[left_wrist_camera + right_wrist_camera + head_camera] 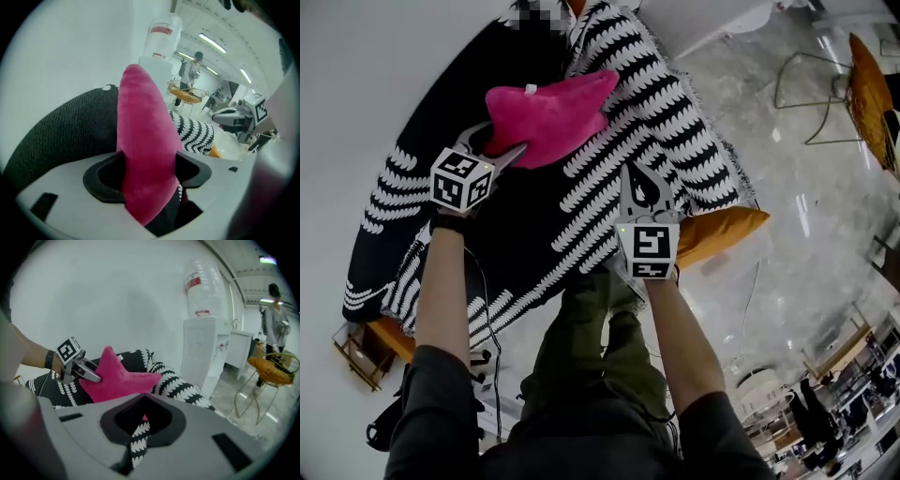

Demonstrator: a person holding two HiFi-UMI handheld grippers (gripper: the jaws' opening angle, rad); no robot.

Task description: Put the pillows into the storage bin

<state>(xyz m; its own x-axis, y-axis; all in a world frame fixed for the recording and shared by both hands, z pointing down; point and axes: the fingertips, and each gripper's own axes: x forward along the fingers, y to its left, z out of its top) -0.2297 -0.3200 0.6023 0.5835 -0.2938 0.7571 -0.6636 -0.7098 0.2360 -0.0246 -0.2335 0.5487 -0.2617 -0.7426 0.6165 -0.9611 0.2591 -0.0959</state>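
Note:
A pink star-shaped pillow (553, 117) hangs just above a black-and-white patterned blanket (609, 178). My left gripper (499, 142) is shut on one of its points, and in the left gripper view the pink plush (145, 154) fills the space between the jaws. The right gripper view shows the same pillow (117, 378) with the left gripper (89, 373) clamped on its left side. My right gripper (639, 183) hovers over the blanket to the pillow's right, jaws together with nothing seen in them (140, 423). No storage bin is in view.
An orange cushion (722, 230) pokes out from under the blanket at the right. A white water dispenser (204, 348) stands against the wall beyond. A wire chair with an orange seat (272, 371) sits on the glossy floor, with a person (274, 315) behind it.

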